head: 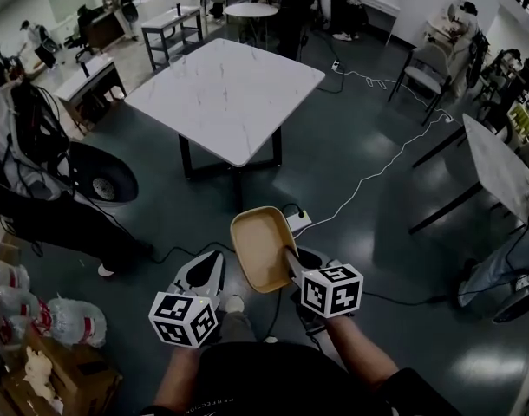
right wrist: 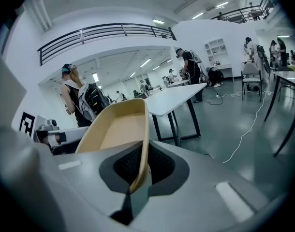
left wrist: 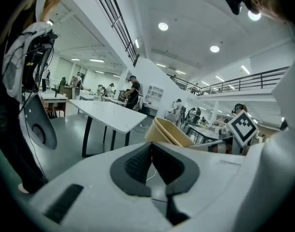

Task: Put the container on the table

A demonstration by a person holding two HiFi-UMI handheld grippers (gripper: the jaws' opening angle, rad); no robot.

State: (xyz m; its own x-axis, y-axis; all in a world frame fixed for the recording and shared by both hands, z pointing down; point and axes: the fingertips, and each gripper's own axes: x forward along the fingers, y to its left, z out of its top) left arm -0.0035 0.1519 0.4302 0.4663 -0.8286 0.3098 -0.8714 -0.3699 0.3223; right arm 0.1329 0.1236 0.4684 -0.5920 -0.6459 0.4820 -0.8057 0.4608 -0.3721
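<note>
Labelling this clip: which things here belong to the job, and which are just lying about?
Job: container, clamped by its rim in the right gripper; table.
Lying about: bottles, cardboard box, power strip, chair. The left gripper carries nothing.

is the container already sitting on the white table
No, the container is held in the air by the right tongs, short of the table.

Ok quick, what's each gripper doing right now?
Left gripper: jaws together, holding nothing.
Right gripper: closed on the rim of the tan container.
</note>
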